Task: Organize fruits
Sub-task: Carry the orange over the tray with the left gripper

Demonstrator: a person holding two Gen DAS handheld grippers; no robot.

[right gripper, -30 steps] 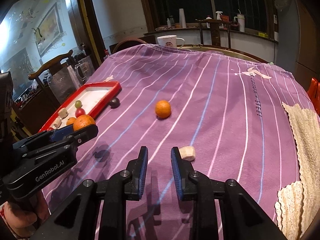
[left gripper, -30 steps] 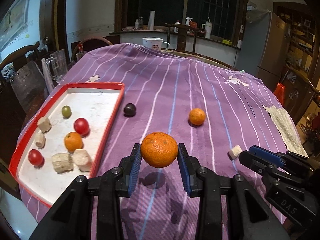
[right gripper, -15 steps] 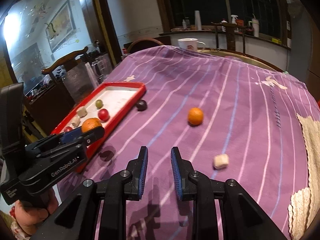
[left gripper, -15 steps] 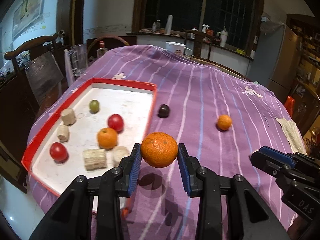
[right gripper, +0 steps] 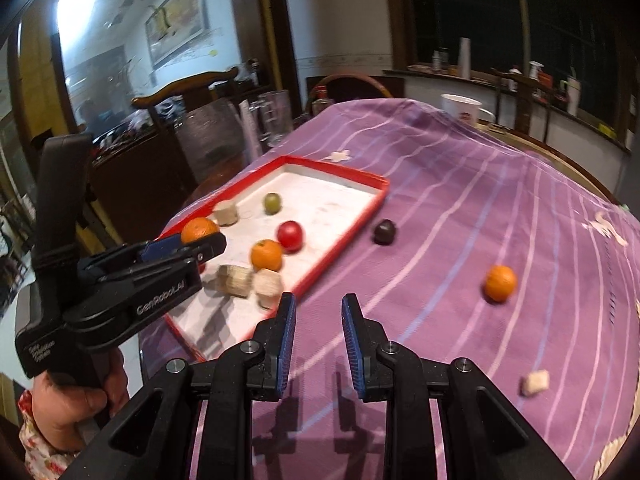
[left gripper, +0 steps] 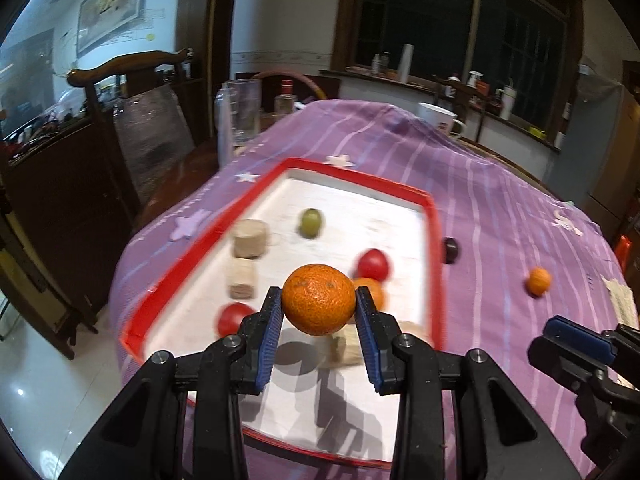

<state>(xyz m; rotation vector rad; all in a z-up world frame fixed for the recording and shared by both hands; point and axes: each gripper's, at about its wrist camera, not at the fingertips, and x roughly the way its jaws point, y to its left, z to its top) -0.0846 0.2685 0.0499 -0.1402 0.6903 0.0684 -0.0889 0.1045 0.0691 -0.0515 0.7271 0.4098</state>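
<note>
A purple striped tablecloth (right gripper: 460, 208) covers the table. On its left part lies a red-rimmed white tray (left gripper: 430, 216), its long axis running away from the cameras. The left gripper (left gripper: 319, 308) is clenched on a round mandarin (left gripper: 319, 298), held above the tray's near part, its dimpled end facing the camera. The right gripper (right gripper: 319, 336) has its jaws drawn in on nothing, over bare cloth. In the tray: another mandarin (right gripper: 266, 255), two red fruits, a green one, pale chunks. On the cloth: an orange (right gripper: 500, 282), a dark fruit (right gripper: 385, 231).
</note>
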